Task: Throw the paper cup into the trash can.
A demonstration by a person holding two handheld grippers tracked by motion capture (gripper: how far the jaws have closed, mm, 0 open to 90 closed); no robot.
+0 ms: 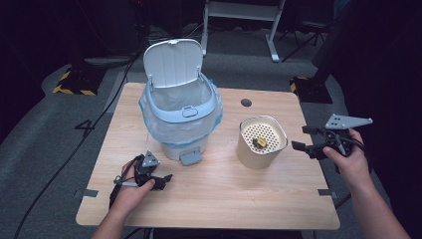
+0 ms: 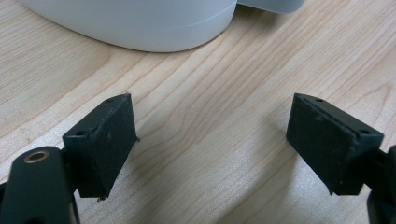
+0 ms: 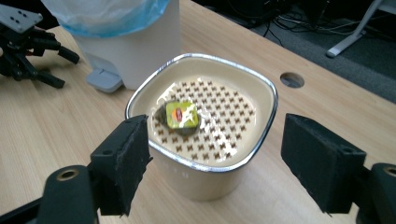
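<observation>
Right gripper (image 3: 215, 163): fingers wide open, empty; centre them over the wrapper (image 3: 182, 115) in the strainer (image 3: 261, 135); left gripper (image 2: 212, 144) open, idle.

On your worktop (image 1: 214, 199), the pedal bin (image 1: 181, 119) stands centre-left of the frame, the perforated container (image 1: 261, 142) just right of it. A small packet (image 1: 259, 142) lies on the container's grid. Your left claw (image 1: 161, 180) rests at lower left before the bin; your right claw (image 1: 301, 138) hangs just right of the container.
</observation>
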